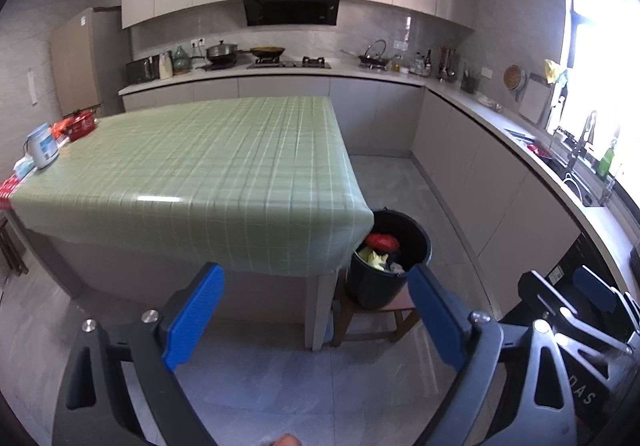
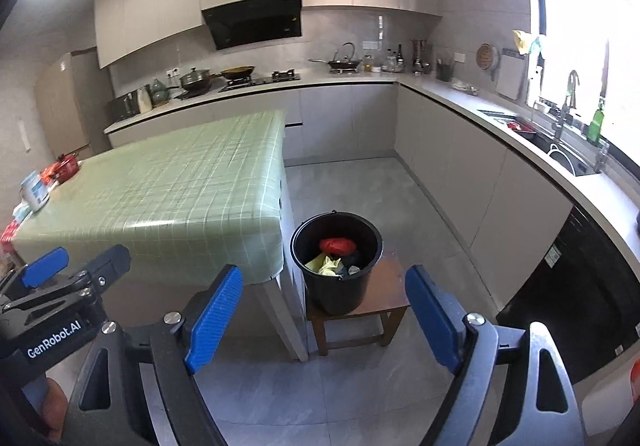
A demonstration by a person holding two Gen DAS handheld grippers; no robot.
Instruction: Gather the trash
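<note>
A black bucket [image 2: 335, 264] stands on a low brown stool [image 2: 386, 296] by the near right corner of the table [image 2: 168, 186]. It holds crumpled trash: a red piece [image 2: 337, 245], yellow pieces [image 2: 326, 266] and dark bits. The bucket also shows in the left wrist view [image 1: 386, 258], partly behind the tablecloth corner. My left gripper [image 1: 316, 310] is open and empty, held back from the table. My right gripper [image 2: 324, 314] is open and empty, facing the bucket from a distance. The left gripper also shows in the right wrist view [image 2: 76, 266].
A green checked cloth [image 1: 208, 174] covers the table. A white jar [image 1: 42, 146], red packets [image 1: 78, 124] and a red item at the edge [image 1: 8, 188] sit on its left side. Counters with stove, pots and a sink [image 2: 560, 154] line the back and right walls.
</note>
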